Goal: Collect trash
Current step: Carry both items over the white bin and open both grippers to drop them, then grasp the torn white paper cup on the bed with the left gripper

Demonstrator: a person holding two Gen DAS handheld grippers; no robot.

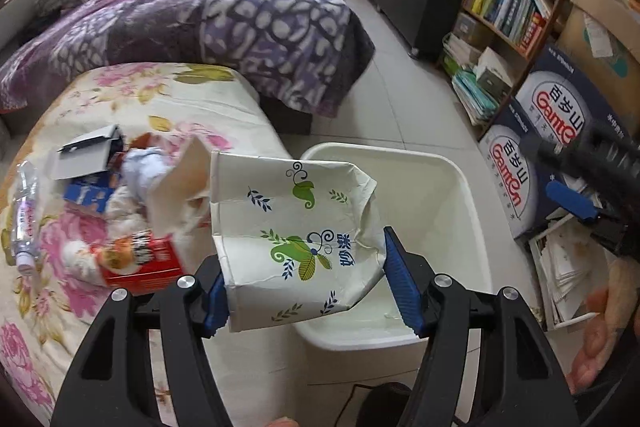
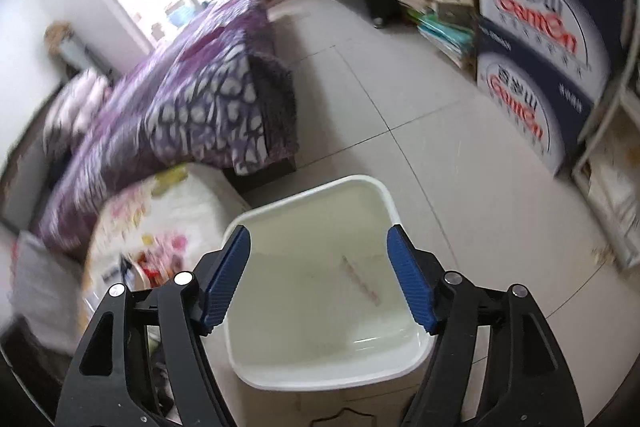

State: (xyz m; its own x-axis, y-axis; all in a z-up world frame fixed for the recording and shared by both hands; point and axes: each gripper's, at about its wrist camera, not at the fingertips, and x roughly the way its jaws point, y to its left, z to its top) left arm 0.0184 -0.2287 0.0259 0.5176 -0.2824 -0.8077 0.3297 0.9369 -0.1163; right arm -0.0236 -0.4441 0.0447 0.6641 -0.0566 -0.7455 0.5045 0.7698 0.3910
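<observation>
Between bed edge and bin, the left gripper (image 1: 306, 285) clamps a crumpled white leaf-printed paper cup (image 1: 294, 239) beside the near rim of the white rectangular plastic bin (image 1: 460, 183). Risk: released now, the cup likely hits the rim or floor. The right gripper (image 2: 318, 281), jaws apart and empty, hangs over the bin; collision possible. Tiled floor (image 2: 460, 155) beyond offers room.
</observation>
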